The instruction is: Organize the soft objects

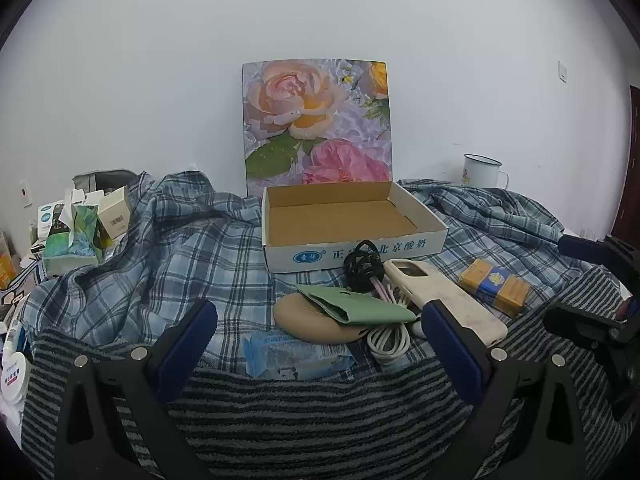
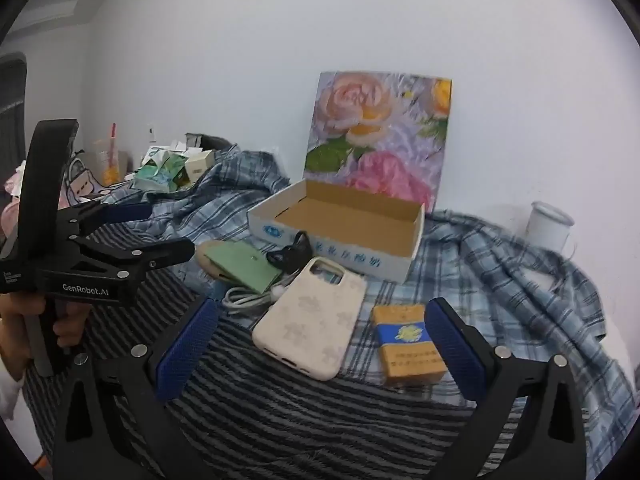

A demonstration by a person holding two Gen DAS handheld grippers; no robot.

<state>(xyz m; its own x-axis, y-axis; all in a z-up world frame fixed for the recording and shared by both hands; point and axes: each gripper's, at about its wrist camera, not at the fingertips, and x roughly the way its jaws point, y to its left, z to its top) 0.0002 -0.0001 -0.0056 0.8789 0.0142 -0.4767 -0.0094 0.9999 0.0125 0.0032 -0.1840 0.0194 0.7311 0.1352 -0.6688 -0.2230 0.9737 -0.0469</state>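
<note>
In the left wrist view, the left gripper [image 1: 320, 320] is tilting down over the striped towel [image 1: 320, 420], jaws spread wide and holding nothing; the pouch [image 1: 352, 304], pad [image 1: 296, 320] and cable [image 1: 388, 340] are lying just ahead, near the box [image 1: 352, 256]. In the right wrist view, the right gripper [image 2: 322, 320] is pitching steeply down, jaws fully released and empty, framing the phone case [image 2: 312, 320] and yellow pack [image 2: 408, 344]. A hand [image 2: 24, 320] is gripping the left gripper's handle at the left.

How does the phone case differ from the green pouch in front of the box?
The phone case is cream and rigid-looking; the green pouch is flat and looks soft. The phone case lies on the cloth, partly over a white cable; the green pouch rests on a tan pad. Both lie before the empty cardboard box.
</note>
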